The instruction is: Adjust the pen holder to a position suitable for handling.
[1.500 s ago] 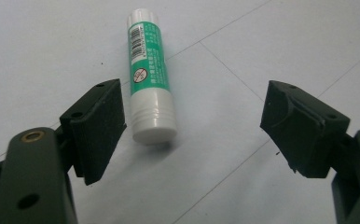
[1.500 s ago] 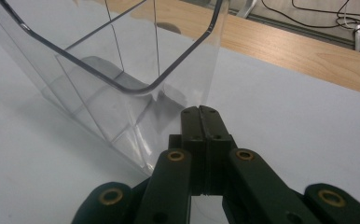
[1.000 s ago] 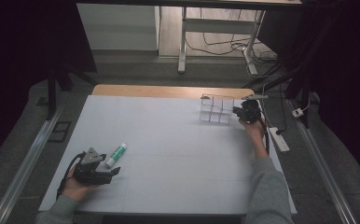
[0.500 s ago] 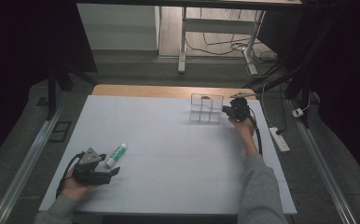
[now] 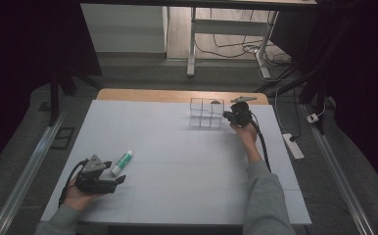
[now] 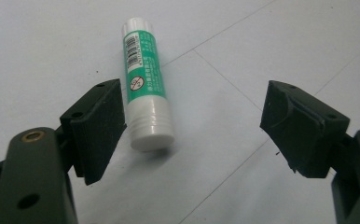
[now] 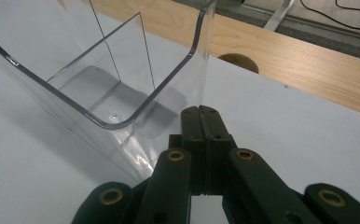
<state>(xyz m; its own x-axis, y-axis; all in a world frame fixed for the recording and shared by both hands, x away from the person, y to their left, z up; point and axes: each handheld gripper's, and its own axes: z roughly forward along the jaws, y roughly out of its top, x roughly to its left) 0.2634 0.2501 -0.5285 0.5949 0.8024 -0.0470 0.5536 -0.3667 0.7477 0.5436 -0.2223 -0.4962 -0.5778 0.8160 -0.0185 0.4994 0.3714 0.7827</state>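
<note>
Your right gripper (image 5: 232,116) has slid leftward across the far end of the table since the earlier frames, and the clear organizer (image 5: 206,113) has gone left with it; your left gripper (image 5: 112,179) has stayed parked at the near-left corner. Right jaws are pressed fully together with nothing between them, their tips right at the organizer's curved corner wall (image 7: 201,56), so you look to be pushing it along the white mat (image 5: 177,161), not carrying it. Whether the tips actually touch the plastic can't be told from the right gripper view. Left jaws stand wide apart and empty; the glue stick (image 6: 144,81) lies flat just ahead of them, its cap end just beside the left-hand pad (image 6: 99,123), not touching that I can see. In the high view the glue stick (image 5: 123,162) is well apart from the organizer. Step in hand, as I read it: repositioning the organizer, pickup not yet started. Next move likely calls for you to shift the left gripper so the stick sits centred between the pads, close across its barrel, then lift and carry it to a compartment.
</note>
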